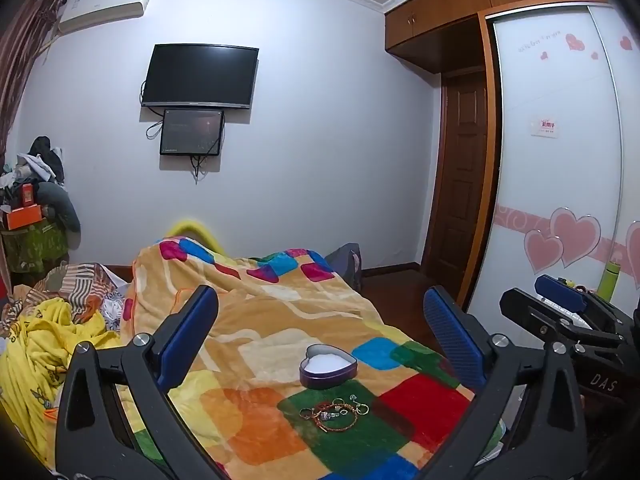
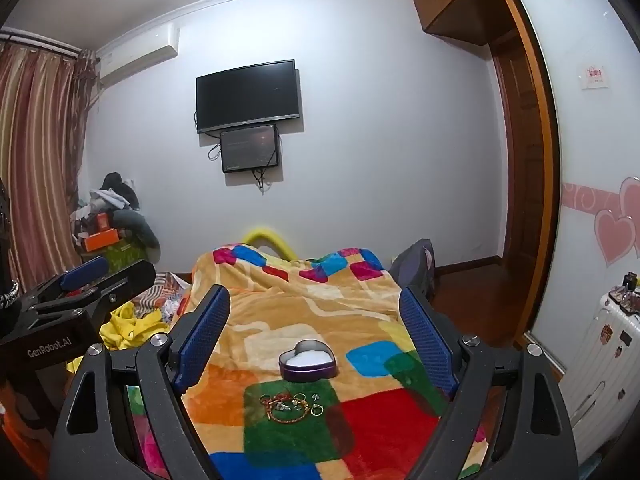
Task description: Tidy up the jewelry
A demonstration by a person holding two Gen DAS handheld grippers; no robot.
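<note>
A purple heart-shaped tin (image 1: 328, 366) with a white lining stands open on a colourful patchwork blanket (image 1: 256, 320). Just in front of it lies a small pile of jewelry (image 1: 334, 410): a red-and-gold bracelet and several rings. My left gripper (image 1: 320, 320) is open and empty, held above and behind the tin. In the right wrist view the tin (image 2: 307, 361) and the jewelry (image 2: 291, 403) lie between the fingers of my right gripper (image 2: 316, 320), which is open and empty. Each gripper shows at the edge of the other's view.
The blanket covers a bed. Yellow cloth (image 1: 40, 344) and striped bedding lie at its left. A wardrobe with pink hearts (image 1: 560, 160) and a white suitcase (image 2: 600, 344) stand at the right. A TV (image 1: 200, 76) hangs on the far wall.
</note>
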